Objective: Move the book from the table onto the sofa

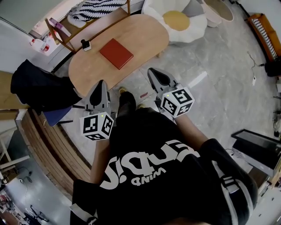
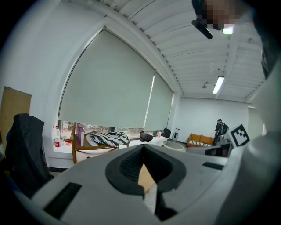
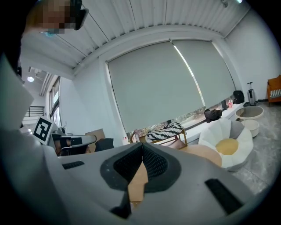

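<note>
Head view first: the red book (image 1: 116,53) lies flat about the middle of the oval wooden table (image 1: 147,30), clear of every edge, and neither gripper touches it. A small black-and-white object (image 1: 86,45) sits near the book's left corner, towards the table's far edge and apart from the book.

I hold the left gripper (image 1: 102,83) with its tip at the table's near edge, on the book's near-left side. The right gripper (image 1: 153,72) is just off the near edge over the grey floor, on the book's near-right side. In the left gripper view the jaws of that gripper (image 2: 142,150) are pressed together with nothing between them. The right gripper view shows the same for the right gripper (image 3: 141,148): pads together, empty.

Beyond the table's far edge stands a wooden rack with a black-and-white striped cloth (image 1: 94,8) on it. Past the table's right end sits a white flower-shaped cushion (image 1: 175,21) with a yellow centre. A black jacket (image 1: 37,85) is draped off the table's left end. The orange sofa (image 1: 262,27) stands well apart from the table, at the top right of the head view, and shows again far across the room in the left gripper view (image 2: 199,140).
</note>
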